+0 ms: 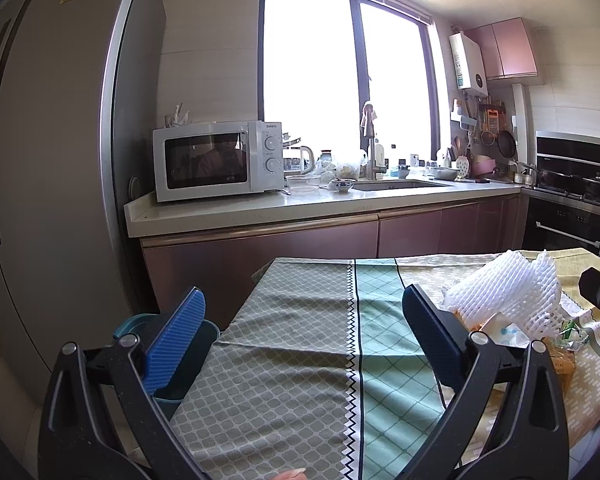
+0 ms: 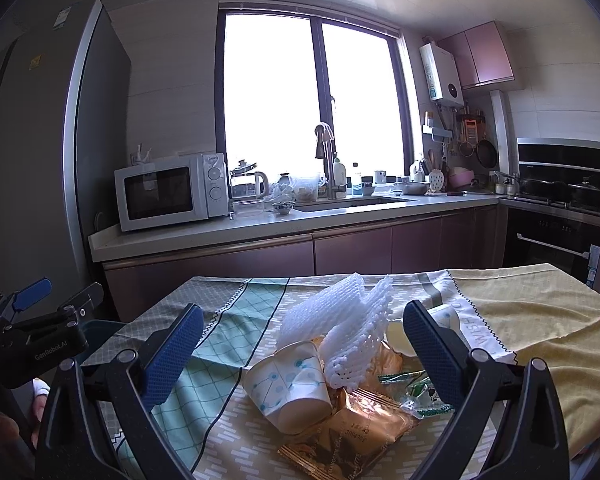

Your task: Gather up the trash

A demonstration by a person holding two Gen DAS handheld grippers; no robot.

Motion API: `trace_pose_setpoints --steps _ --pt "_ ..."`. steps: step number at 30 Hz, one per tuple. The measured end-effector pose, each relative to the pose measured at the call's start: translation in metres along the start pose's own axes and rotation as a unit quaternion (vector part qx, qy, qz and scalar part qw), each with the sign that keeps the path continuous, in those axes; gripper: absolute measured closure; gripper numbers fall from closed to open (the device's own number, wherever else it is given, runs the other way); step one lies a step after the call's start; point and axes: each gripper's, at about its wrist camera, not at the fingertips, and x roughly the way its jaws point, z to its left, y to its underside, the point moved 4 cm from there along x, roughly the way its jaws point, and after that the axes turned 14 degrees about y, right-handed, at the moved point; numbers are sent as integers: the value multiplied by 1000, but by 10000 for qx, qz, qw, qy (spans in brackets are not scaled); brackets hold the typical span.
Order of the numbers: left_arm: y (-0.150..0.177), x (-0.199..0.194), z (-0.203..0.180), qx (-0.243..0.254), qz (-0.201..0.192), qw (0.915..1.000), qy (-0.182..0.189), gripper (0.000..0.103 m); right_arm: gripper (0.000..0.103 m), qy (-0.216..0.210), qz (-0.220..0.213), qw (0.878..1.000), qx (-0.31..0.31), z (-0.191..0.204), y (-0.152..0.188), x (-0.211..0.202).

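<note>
Paper cup point(image 2: 288, 390) lies sideways, mouth toward camera, beside foam net point(image 2: 348, 332)

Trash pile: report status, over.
Left gripper open, empty. Right gripper open over trash pile. Bin at table's left edge. Nothing blocking.

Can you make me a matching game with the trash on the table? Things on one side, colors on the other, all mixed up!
Things:
1. foam net
2. paper cup
3. snack wrapper
4. small wrapper

Colors:
A. shiny gold
B. green and clear
C. plain white
D. white with blue dots

Pairs: 1-C, 2-D, 3-A, 4-B
</note>
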Motion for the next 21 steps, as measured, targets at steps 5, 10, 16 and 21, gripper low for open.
trace_pose_setpoints --steps 5,10,16,21 --pt "6 12 -9 75 188 9996 197 6 6 8 162 9998 69 -13 5 9" --pt "14 30 -31 215 488 9958 751 6 6 38 495 9986 202 -30 17 24" --pt "30 66 -63 252 1133 9779 1738 6 8 -125 986 9945 317 -42 31 44" --pt "44 109 -89 159 1855 9511 2463 25 20 -469 1347 9887 462 -42 35 65"
